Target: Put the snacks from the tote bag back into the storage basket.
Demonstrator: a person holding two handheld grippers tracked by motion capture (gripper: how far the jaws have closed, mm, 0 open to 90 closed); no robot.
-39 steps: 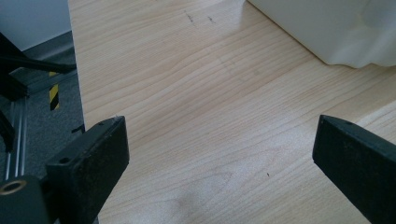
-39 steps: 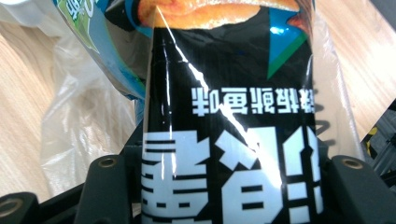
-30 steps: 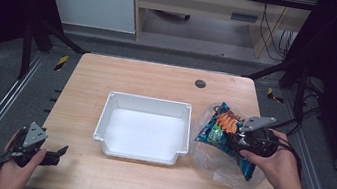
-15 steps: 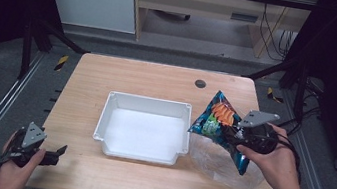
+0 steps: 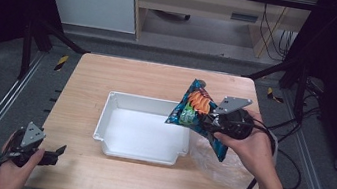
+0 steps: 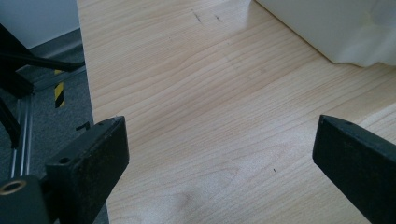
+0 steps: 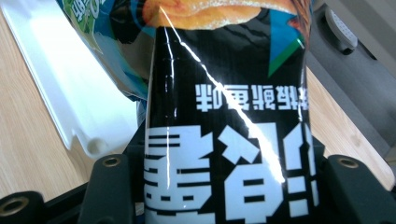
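Right tongs: you grip the snack bag, centre-right, above the white tray.
Left tongs: released, lower left, over the worktop.

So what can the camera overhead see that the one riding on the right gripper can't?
High view alone: the whole table, the left gripper open at its near corner, a clear plastic bag and the right gripper from outside. Right gripper view alone: white lettering on the snack bag, close up. Both: that bag clamped in the jaws and the white tray.
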